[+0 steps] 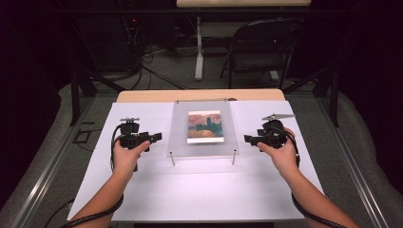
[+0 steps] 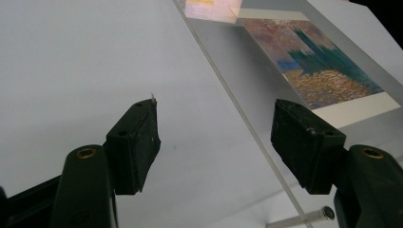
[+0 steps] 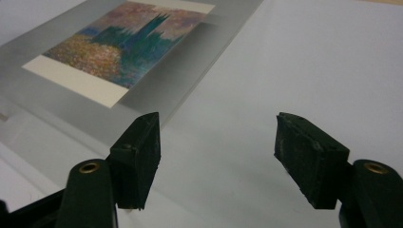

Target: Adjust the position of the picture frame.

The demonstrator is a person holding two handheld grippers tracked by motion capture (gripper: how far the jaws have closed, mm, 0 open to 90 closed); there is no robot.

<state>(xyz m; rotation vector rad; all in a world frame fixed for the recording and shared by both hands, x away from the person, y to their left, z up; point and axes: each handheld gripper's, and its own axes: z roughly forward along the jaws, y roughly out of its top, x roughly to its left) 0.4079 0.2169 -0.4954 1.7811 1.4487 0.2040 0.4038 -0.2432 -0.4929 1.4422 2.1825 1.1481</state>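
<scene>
A clear acrylic panel [image 1: 204,145] lies on short metal standoffs [image 1: 172,159] in the middle of a white sheet. Under it sits a painted print [image 1: 205,126] in orange, blue and green. My left gripper [image 1: 154,137] hovers just left of the panel, its jaws open and pointing at the panel's left edge. In the left gripper view, the gripper [image 2: 216,109] is empty, with the panel's edge [image 2: 247,123] and the print [image 2: 316,71] ahead. My right gripper [image 1: 249,139] is open beside the panel's right edge. In the right gripper view, the gripper [image 3: 217,123] holds nothing, and the print [image 3: 123,42] lies ahead to the left.
The white sheet [image 1: 204,190] covers most of a wooden table [image 1: 142,96]. Behind the table are a dark folding chair [image 1: 261,47], a white table leg [image 1: 199,47] and cables on the floor. Metal rails run along both sides.
</scene>
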